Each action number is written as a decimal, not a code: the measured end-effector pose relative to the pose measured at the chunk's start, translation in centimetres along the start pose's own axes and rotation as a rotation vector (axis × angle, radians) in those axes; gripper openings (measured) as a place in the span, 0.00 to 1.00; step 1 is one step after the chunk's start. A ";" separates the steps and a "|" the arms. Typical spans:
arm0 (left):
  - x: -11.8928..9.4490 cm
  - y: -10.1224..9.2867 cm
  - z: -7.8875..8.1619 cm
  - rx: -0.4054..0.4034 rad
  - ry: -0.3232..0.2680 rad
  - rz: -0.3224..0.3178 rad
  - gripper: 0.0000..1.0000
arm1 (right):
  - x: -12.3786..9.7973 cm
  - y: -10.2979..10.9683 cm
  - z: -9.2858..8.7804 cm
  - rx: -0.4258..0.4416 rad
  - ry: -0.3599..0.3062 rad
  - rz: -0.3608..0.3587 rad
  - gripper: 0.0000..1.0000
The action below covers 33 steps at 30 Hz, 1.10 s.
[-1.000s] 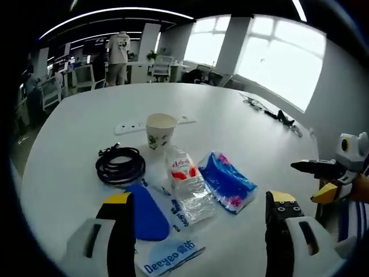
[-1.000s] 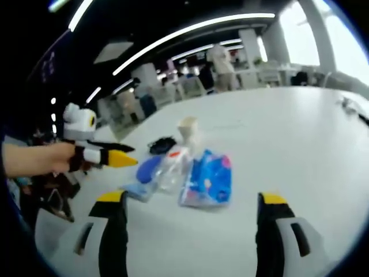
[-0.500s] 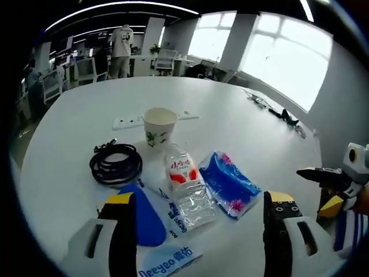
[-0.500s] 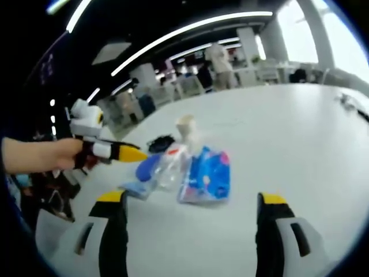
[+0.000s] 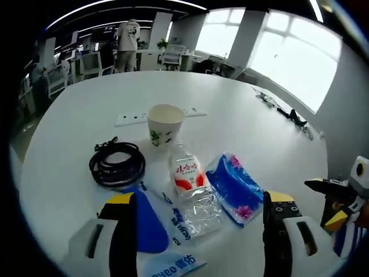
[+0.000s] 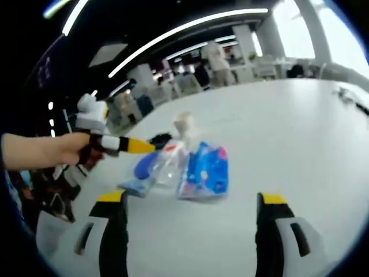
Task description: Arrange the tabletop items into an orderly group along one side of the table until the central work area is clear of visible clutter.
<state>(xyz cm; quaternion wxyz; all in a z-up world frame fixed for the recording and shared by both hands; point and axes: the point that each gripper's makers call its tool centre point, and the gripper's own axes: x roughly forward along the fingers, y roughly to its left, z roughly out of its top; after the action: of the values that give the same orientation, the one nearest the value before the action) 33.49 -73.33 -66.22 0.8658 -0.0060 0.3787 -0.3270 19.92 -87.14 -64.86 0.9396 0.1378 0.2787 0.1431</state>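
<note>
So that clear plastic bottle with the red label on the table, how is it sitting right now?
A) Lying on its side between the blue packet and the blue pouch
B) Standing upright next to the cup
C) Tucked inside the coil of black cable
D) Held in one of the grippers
A: the bottle lies flat on the table, with the blue packet on one side and the blue pouch on the other, untouched by either gripper.

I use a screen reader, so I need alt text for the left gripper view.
The left gripper, jaws open, hangs over a white table above a cluster of items: a clear plastic bottle lying flat, a blue tissue pack beside it, a blue pouch, a coiled black cable and a paper cup. The right gripper enters at the right edge.
</note>
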 end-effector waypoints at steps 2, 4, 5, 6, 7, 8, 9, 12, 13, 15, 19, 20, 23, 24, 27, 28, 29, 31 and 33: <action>0.1 0.1 0.0 -0.005 0.003 0.007 0.88 | 0.1 -0.1 0.1 0.001 -0.002 0.000 0.90; 0.2 0.0 0.1 -0.017 0.004 0.007 0.86 | 0.1 -0.1 0.2 0.001 -0.005 0.001 0.90; 0.2 0.0 0.2 -0.021 0.001 0.009 0.86 | 0.2 0.0 0.2 0.002 -0.004 0.001 0.90; 0.4 0.0 0.3 -0.025 0.001 0.016 0.86 | 0.2 -0.1 0.1 0.001 -0.003 0.002 0.90; 0.5 0.1 0.3 -0.027 0.003 0.021 0.86 | 0.3 -0.1 0.1 0.001 -0.002 0.002 0.90; 0.7 0.1 0.3 -0.031 0.005 0.023 0.86 | 0.3 -0.1 0.0 0.003 -0.001 0.002 0.90; 0.8 0.1 0.2 -0.033 0.010 0.023 0.86 | 0.4 -0.1 0.0 0.003 -0.001 0.001 0.90; 1.3 0.0 0.2 -0.058 0.015 0.023 0.86 | 0.4 -0.1 -0.1 0.008 -0.002 0.002 0.90; 1.6 0.0 0.2 -0.061 0.019 0.027 0.86 | 0.4 -0.1 -0.2 0.010 -0.002 0.002 0.90; 1.9 0.1 0.1 -0.059 0.026 0.035 0.86 | 0.3 -0.2 -0.4 0.014 0.003 0.000 0.90; 2.1 0.0 0.1 -0.052 0.032 0.040 0.84 | 0.2 -0.3 -0.8 0.020 0.005 -0.005 0.90; 2.1 0.2 0.1 -0.046 0.031 0.048 0.84 | 0.2 -0.4 -0.9 0.024 0.004 -0.005 0.90; 2.6 0.4 0.0 -0.054 0.041 0.054 0.83 | 0.2 -0.5 -1.3 0.030 0.009 -0.008 0.90; 2.7 0.4 -0.2 -0.059 0.047 0.051 0.82 | 0.1 -0.6 -1.3 0.029 0.011 -0.011 0.89; 3.3 0.6 -0.7 -0.060 0.068 0.064 0.82 | 0.0 -0.7 -1.3 0.030 0.008 -0.014 0.89; 3.4 0.6 -0.7 -0.064 0.069 0.065 0.81 | 0.0 -0.7 -1.3 0.032 0.008 -0.013 0.89; 3.6 0.6 -0.7 -0.073 0.072 0.065 0.80 | 0.0 -0.7 -1.4 0.032 0.009 -0.013 0.89; 3.8 0.4 -0.9 -0.080 0.079 0.070 0.79 | -0.1 -0.8 -1.4 0.031 0.009 -0.013 0.89; 4.1 0.4 -1.1 -0.085 0.090 0.079 0.77 | -0.1 -0.8 -1.5 0.037 0.009 -0.016 0.89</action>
<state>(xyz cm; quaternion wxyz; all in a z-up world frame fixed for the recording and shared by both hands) 35.00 -75.05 -69.79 0.8591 -0.0128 0.4308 -0.2760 19.16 -87.68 -66.33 0.9368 0.1522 0.2864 0.1312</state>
